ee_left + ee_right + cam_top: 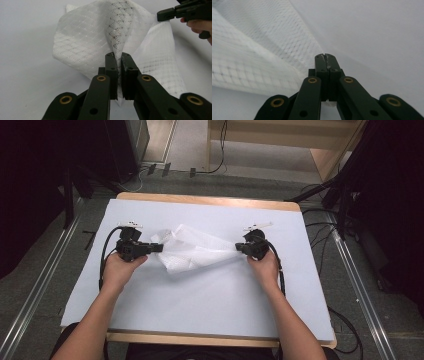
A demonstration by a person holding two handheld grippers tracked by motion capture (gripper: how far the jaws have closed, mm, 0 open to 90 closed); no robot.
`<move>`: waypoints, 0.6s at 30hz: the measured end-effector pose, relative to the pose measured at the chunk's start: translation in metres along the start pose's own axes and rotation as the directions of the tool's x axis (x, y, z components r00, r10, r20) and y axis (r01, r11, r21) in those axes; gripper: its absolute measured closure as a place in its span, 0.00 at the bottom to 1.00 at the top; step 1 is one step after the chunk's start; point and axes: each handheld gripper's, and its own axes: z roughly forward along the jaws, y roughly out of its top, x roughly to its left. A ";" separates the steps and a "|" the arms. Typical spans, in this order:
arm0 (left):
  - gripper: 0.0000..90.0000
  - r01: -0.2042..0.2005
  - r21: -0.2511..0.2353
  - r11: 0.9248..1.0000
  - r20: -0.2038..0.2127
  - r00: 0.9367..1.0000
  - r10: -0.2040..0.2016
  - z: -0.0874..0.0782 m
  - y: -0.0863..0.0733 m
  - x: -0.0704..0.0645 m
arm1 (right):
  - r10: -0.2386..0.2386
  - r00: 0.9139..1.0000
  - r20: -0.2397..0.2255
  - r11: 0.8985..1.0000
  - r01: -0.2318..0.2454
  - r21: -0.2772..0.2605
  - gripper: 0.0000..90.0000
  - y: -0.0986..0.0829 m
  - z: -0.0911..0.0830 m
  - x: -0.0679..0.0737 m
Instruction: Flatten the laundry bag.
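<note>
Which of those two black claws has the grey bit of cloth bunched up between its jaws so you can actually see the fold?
The left claw: the white mesh cloth rises pinched between its jaws.

surface: wooden table | cover: white sheet | on it: crumpled white mesh cloth

High view overhead facing forward-down; claw views close, sharing white mesh cloth.
</note>
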 end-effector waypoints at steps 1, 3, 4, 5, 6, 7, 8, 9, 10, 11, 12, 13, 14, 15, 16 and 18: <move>0.96 -0.006 -0.003 1.000 -0.001 1.000 0.006 0.000 0.000 -0.002 | 0.013 1.000 0.007 1.000 -0.013 -0.004 1.00 0.000 -0.001 -0.003; 0.96 -0.014 -0.004 1.000 0.007 1.000 0.014 -0.001 0.000 -0.006 | 0.028 0.999 0.019 1.000 -0.028 -0.009 1.00 -0.001 -0.005 -0.008; 0.96 -0.016 -0.008 1.000 0.014 1.000 0.016 -0.001 0.000 -0.008 | 0.031 0.999 0.025 0.999 -0.030 -0.012 1.00 -0.002 -0.006 -0.011; 0.96 -0.017 -0.010 1.000 0.031 0.999 0.018 -0.001 -0.001 -0.011 | 0.035 0.999 0.031 0.999 -0.035 -0.013 1.00 -0.002 -0.007 -0.012; 0.96 -0.023 -0.008 1.000 0.037 0.999 0.023 -0.001 -0.002 -0.014 | 0.033 0.999 0.040 0.999 -0.033 -0.010 1.00 -0.003 -0.009 -0.015; 0.96 -0.036 0.002 0.999 0.040 0.999 0.036 0.000 -0.003 -0.018 | 0.039 0.998 0.047 0.999 -0.038 -0.012 1.00 -0.003 -0.009 -0.016; 0.96 -0.043 0.008 0.999 0.044 0.998 0.043 0.002 -0.004 -0.022 | 0.042 0.998 0.049 0.999 -0.042 -0.007 1.00 -0.004 -0.009 -0.017; 0.96 -0.051 0.020 0.999 0.048 0.998 0.050 0.004 -0.006 -0.025 | 0.049 0.998 0.050 0.999 -0.049 0.000 1.00 -0.005 -0.008 -0.019; 0.96 -0.053 0.033 0.998 0.054 0.997 0.051 0.005 -0.007 -0.028 | 0.055 0.997 0.045 0.998 -0.055 0.008 1.00 -0.007 -0.006 -0.020; 0.95 -0.055 0.041 0.998 0.059 0.997 0.052 0.007 -0.009 -0.031 | 0.060 0.997 0.039 0.998 -0.060 0.020 1.00 -0.008 -0.004 -0.021; 0.95 -0.061 0.053 0.997 0.064 0.996 0.057 0.009 -0.011 -0.035 | 0.065 0.997 0.036 0.997 -0.066 0.031 0.99 -0.009 -0.003 -0.022; 0.95 -0.070 0.060 0.996 0.061 0.996 0.066 0.010 -0.014 -0.038 | 0.070 0.997 0.037 0.997 -0.071 0.032 0.94 -0.010 -0.003 -0.022; 0.94 -0.081 0.072 0.994 0.062 0.995 0.077 0.010 -0.016 -0.041 | 0.073 0.996 0.045 0.997 -0.074 0.027 0.89 -0.010 -0.003 -0.022; 0.94 -0.085 0.076 0.993 0.063 0.995 0.081 0.011 -0.017 -0.043 | 0.071 0.996 0.047 0.997 -0.072 0.021 0.88 -0.009 -0.005 -0.023; 0.93 -0.092 0.078 0.993 0.065 0.994 0.087 0.011 -0.019 -0.045 | 0.073 0.996 0.041 0.997 -0.073 0.010 0.85 -0.009 -0.008 -0.023; 0.93 -0.093 0.083 0.992 0.078 0.993 0.086 0.012 -0.022 -0.048 | 0.073 0.997 0.035 0.997 -0.073 -0.007 0.83 -0.007 -0.014 -0.021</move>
